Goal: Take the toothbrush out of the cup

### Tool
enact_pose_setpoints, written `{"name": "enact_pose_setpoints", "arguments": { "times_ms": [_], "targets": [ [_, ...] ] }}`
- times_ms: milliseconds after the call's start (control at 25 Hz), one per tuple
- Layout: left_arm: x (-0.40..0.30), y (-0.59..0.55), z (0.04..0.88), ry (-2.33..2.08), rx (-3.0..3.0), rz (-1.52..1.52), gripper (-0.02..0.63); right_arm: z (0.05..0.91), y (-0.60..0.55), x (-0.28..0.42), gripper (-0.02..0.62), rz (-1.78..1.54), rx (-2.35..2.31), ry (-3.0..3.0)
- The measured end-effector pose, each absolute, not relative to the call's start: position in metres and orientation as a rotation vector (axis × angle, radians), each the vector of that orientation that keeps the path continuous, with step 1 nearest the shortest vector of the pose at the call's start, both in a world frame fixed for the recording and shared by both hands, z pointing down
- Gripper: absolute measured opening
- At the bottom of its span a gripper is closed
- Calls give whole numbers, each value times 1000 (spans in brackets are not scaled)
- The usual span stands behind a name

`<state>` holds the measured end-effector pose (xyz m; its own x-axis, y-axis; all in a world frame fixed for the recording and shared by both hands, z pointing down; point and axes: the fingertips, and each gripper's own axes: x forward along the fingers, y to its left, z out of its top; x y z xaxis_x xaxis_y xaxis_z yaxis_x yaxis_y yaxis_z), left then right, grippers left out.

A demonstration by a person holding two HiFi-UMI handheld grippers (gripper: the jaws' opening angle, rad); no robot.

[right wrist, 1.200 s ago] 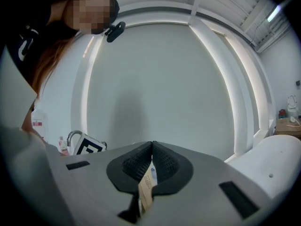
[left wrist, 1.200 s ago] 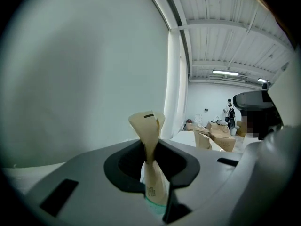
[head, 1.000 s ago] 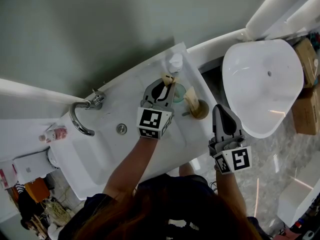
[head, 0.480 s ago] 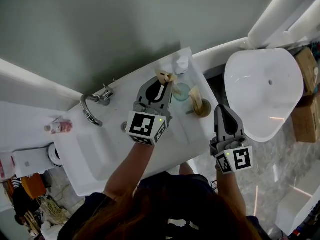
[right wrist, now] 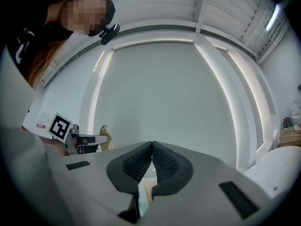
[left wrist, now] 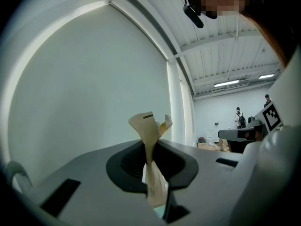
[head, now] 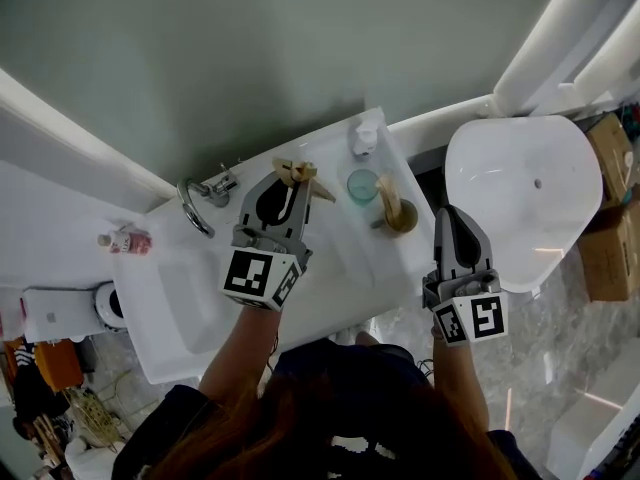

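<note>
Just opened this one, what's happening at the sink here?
A person stands at a white sink with a gripper in each hand. The left gripper is shut on a paper-wrapped toothbrush, held left of the teal cup and already out of it. The right gripper is shut and empty, off to the right.

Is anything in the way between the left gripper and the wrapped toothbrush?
No. The left gripper pinches the paper-wrapped toothbrush directly in its jaws, and it is apart from the teal cup.

L gripper (head: 287, 186) w/ toothbrush (head: 300, 172) lifted clear of cup (head: 362, 186), moved left
</note>
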<state>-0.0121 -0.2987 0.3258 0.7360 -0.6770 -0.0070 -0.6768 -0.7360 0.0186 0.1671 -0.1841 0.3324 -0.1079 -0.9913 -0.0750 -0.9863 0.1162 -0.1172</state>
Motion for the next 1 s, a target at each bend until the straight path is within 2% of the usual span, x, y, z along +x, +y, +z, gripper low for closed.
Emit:
{"name": "enact_pose_setpoints", "arguments": {
  "times_ms": [320, 720, 1000],
  "targets": [
    [-65, -283, 312, -1334, 2854, -33, 52, 316, -179, 185, 15, -2, -1958, 2244],
    [-96, -255, 329, -1491, 2758, -30, 52, 342, -173, 201, 15, -38, -1930, 2321],
    [-111, -245, 345, -1415, 2809, 11, 52, 351, -153, 175, 15, -56, -2004, 2299]
  ]
}}
